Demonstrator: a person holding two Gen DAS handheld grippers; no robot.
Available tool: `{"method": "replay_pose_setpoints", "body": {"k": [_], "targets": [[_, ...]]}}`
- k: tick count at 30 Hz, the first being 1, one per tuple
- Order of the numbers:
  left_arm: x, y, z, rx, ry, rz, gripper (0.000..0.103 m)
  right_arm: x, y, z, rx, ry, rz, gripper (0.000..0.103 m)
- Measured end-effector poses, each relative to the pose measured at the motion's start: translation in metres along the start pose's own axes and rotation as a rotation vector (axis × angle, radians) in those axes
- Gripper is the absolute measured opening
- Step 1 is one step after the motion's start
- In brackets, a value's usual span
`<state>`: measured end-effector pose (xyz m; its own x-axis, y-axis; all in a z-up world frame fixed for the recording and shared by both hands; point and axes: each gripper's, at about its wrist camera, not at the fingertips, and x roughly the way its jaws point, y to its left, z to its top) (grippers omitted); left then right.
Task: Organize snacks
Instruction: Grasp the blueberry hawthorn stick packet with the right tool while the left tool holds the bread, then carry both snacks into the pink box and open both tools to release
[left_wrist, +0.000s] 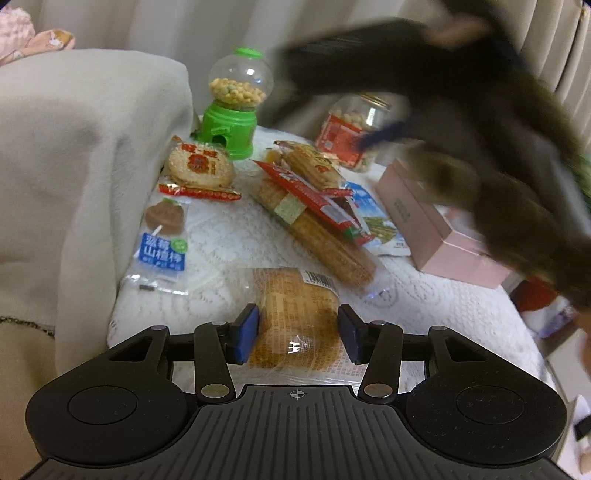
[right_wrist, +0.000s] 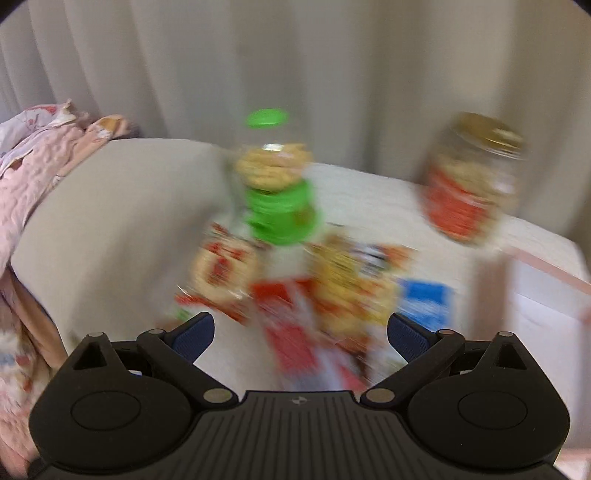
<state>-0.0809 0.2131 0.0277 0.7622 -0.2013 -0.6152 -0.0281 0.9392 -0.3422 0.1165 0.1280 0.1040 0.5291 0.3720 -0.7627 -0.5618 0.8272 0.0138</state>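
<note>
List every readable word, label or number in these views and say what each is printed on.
"山楂" in white: blue label of the lollipop packet; its other characters are unclear.
Round cracker pack: red print, blurred.
Bread pack: barcode and small print, too small.
Pink box: side print illegible.
Right wrist view: all blurred.

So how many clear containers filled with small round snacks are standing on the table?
2: the green-capped gumball-style dispenser at back left, and the gold-lidded red-labelled jar at back right, partly behind a blurred sleeve.
</note>
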Motion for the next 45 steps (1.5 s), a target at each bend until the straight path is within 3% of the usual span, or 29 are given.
{"method": "replay_pose_setpoints", "body": {"k": [6,11,14,19,21,22,24,25,26,28,33,37,39,40,45], "targets": [[-0.014,0.023,-0.003,-0.022,0.004,-0.040,0.052,0.082,0.043,0.028,-0.047,0.129,0.110,0.095],[-0.015,0.037,-0.002,-0.044,0.009,-0.045,0.052,0.080,0.068,-0.003,-0.205,0.168,0.170,0.094],[-0.010,0.032,0.000,-0.011,0.016,-0.057,0.052,0.077,0.082,-0.019,-0.216,0.253,0.252,0.094],[-0.007,0.029,0.000,-0.006,0.019,-0.071,0.052,0.095,0.106,-0.031,-0.234,0.305,0.190,0.096],[-0.008,0.030,0.000,-0.019,0.018,-0.076,0.052,0.096,0.115,-0.033,-0.256,0.293,0.160,0.094],[-0.008,0.031,0.000,-0.026,0.018,-0.080,0.052,0.093,0.117,-0.034,-0.256,0.295,0.157,0.088],[-0.008,0.037,-0.001,-0.036,0.018,-0.085,0.052,0.087,0.120,-0.036,-0.269,0.299,0.159,0.072],[-0.006,0.035,-0.002,-0.039,0.017,-0.085,0.052,0.083,0.121,-0.037,-0.289,0.294,0.119,0.048],[-0.006,0.035,-0.002,-0.043,0.017,-0.088,0.052,0.080,0.120,-0.038,-0.306,0.288,0.065,0.044],[-0.006,0.036,-0.002,-0.047,0.016,-0.088,0.052,0.078,0.109,-0.037,-0.277,0.291,0.012,0.044],[-0.007,0.038,-0.005,-0.047,0.019,-0.085,0.052,0.074,0.083,-0.025,-0.129,0.250,0.096,0.044],[-0.010,0.033,-0.004,-0.043,0.026,-0.073,0.052,0.095,0.095,-0.021,-0.167,0.262,0.069,0.048],[-0.011,0.031,-0.003,-0.040,0.033,-0.068,0.052,0.091,0.098,-0.019,-0.181,0.257,0.051,0.041],[-0.011,0.029,-0.002,-0.037,0.038,-0.072,0.052,0.087,0.099,-0.021,-0.186,0.256,0.062,0.034],[-0.007,0.008,-0.002,0.017,0.053,-0.087,0.052,0.025,0.081,-0.031,-0.133,0.175,0.095,0.034]]}}
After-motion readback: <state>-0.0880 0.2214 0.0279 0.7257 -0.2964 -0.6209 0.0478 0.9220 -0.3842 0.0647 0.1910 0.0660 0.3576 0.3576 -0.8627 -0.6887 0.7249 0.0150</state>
